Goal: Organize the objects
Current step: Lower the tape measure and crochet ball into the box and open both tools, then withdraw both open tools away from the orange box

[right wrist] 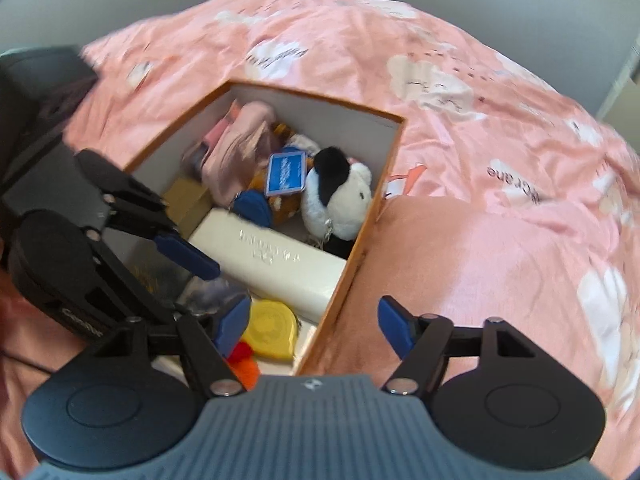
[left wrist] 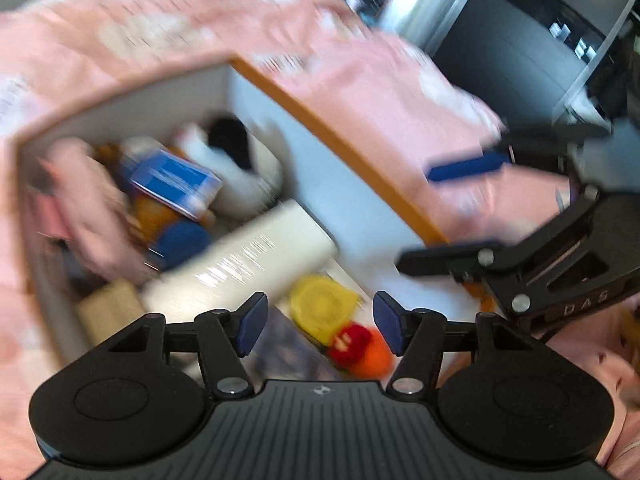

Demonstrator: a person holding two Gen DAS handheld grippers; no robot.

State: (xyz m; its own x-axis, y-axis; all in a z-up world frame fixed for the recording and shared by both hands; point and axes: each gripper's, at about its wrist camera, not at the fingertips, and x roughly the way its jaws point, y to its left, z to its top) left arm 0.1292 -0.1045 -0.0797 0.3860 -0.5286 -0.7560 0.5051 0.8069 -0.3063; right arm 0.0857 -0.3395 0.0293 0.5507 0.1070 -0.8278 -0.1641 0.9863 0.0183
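An open box with an orange rim [right wrist: 320,98] [left wrist: 340,140] sits on a pink bedspread [right wrist: 480,240]. Inside lie a long white carton [right wrist: 276,260] [left wrist: 240,264], a panda plush [right wrist: 340,196], a blue card [right wrist: 286,174], a pink pouch [right wrist: 236,152], a yellow round case [right wrist: 272,328] [left wrist: 320,308] and a red-orange toy [left wrist: 360,348]. My left gripper [left wrist: 320,328] [right wrist: 180,232] hovers open over the box's near end, above the yellow case, holding nothing. My right gripper [right wrist: 314,326] [left wrist: 448,216] stands open over the box's near right wall, also holding nothing.
A small tan cardboard box [right wrist: 188,196] rests against the left inner wall. The bedspread rises in a fold [right wrist: 460,264] right of the box. Something dark [right wrist: 36,80] lies at the bed's left edge. Dark furniture [left wrist: 540,40] stands beyond the bed. The left wrist view is blurred.
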